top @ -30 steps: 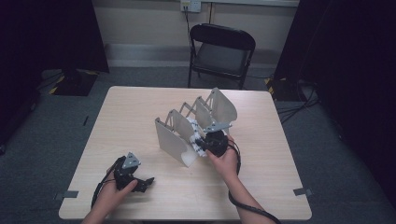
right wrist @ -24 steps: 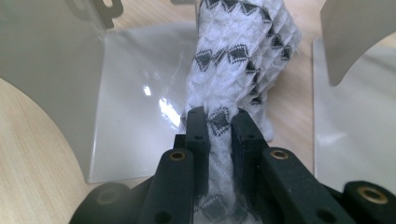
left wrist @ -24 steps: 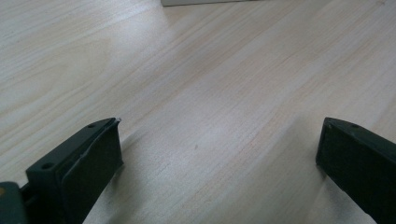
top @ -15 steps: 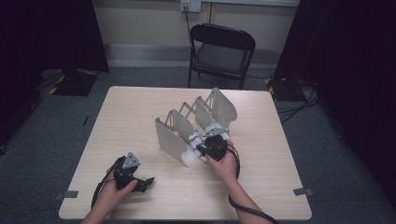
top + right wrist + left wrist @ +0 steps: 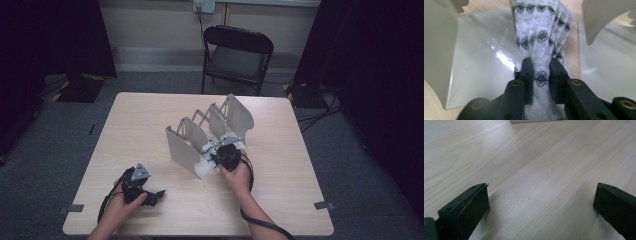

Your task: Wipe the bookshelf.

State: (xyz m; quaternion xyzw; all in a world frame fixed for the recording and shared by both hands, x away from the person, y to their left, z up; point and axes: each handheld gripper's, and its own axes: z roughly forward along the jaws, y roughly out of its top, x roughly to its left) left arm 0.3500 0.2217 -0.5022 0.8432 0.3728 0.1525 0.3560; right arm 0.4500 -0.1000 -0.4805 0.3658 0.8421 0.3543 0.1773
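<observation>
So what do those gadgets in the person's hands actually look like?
Both are black. The left gripper carries a grey three-cornered plate on top and two blocky black jaws. The right gripper has brass-coloured screw holes along its jaws. Black cables trail from each. The forearms are bare, with no sleeves visible.

the table [image 5: 150,125] looks like pale matt wood with fine grain. the folding board [image 5: 481,57] is glossy grey plastic. the cloth [image 5: 536,37] is white knitted fabric, rough, with black diamonds.
</observation>
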